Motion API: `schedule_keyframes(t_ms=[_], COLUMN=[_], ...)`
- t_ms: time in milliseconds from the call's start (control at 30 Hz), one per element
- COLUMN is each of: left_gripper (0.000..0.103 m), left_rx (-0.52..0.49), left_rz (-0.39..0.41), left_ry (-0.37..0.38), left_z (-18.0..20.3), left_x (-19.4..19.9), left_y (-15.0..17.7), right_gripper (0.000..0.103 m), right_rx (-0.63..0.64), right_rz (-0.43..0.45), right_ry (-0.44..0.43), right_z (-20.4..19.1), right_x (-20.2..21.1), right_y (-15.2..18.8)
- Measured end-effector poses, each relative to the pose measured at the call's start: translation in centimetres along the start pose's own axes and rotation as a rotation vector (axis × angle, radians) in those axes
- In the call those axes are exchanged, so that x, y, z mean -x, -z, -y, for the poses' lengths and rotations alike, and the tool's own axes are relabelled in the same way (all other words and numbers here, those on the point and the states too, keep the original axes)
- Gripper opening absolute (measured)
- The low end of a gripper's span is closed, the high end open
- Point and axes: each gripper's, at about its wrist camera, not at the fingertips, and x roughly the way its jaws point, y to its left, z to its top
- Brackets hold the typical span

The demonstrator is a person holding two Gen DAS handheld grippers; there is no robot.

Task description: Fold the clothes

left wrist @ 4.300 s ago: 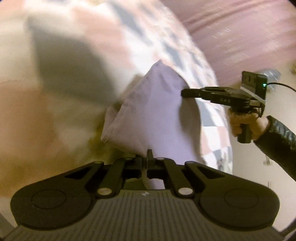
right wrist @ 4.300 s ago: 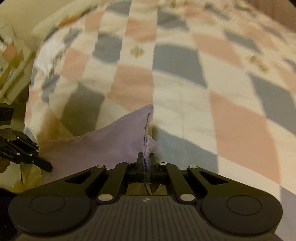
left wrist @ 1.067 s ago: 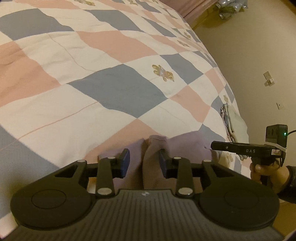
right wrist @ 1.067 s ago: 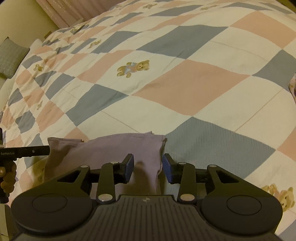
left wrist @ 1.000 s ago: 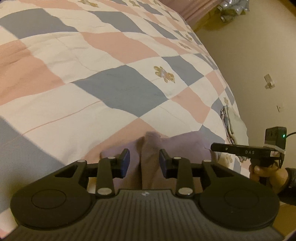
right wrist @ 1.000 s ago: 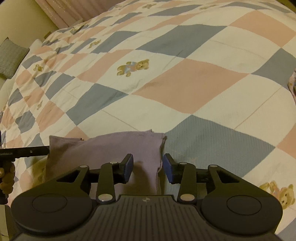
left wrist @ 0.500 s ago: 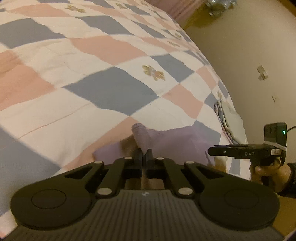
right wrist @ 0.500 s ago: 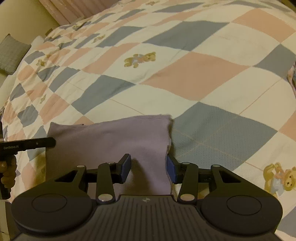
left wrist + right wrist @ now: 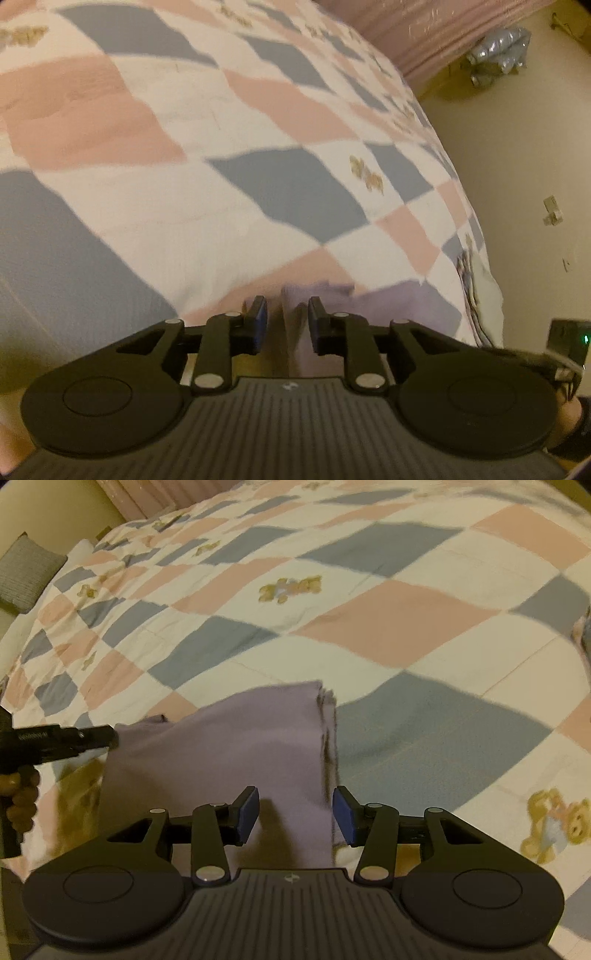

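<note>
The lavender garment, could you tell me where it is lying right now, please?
The lavender garment lies on the checkered quilt near the bed's edge, between the open right gripper and the open left gripper.

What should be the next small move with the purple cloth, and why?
Probably close the right gripper on the near edge of the purple cloth. Both grippers are open, so nothing holds the cloth, which lies folded near the edge of the quilt. Its edge already sits between the right fingers, and the left gripper is also at the cloth, so a grip seems the natural start.
</note>
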Motion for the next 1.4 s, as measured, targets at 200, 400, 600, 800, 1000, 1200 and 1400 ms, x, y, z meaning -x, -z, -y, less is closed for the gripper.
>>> schedule_keyframes(t_ms=[200,400,600,800,1000,1200,1400], left_gripper=[0.009,0.009,0.016,0.014,0.014,0.009,0.008], left_rx=[-0.066,-0.153,-0.195,-0.259,-0.351,-0.472,-0.48], left_rz=[-0.048,-0.113,-0.13,-0.148,-0.213,-0.36,-0.327], left_ry=[-0.034,-0.087,-0.136,-0.125,-0.038,-0.114,-0.152], left_z=[0.4,0.6,0.8,2.5,5.4,5.0,4.3], left_x=[-1.4,-2.7,-2.1,1.9,1.8,-1.5,1.8], left_y=[-0.5,-0.5,-0.4,1.7,6.3,10.1,9.2], right_gripper=[0.047,0.037,0.038,0.038,0.038,0.031,0.031], right_rx=[0.175,0.462,0.346,0.219,0.255,0.394,0.263], right_rz=[0.083,0.028,-0.021,0.008,0.024,-0.134,-0.095], right_ry=[-0.004,-0.001,0.156,0.126,0.01,0.137,0.203], right_z=[-3.1,-5.6,-1.0,0.1,-4.3,-5.6,-3.5], right_x=[-1.2,-5.1,-4.0,1.5,1.4,-3.0,0.9], right_y=[-2.4,-2.2,-1.6,0.2,2.5,5.5,5.9])
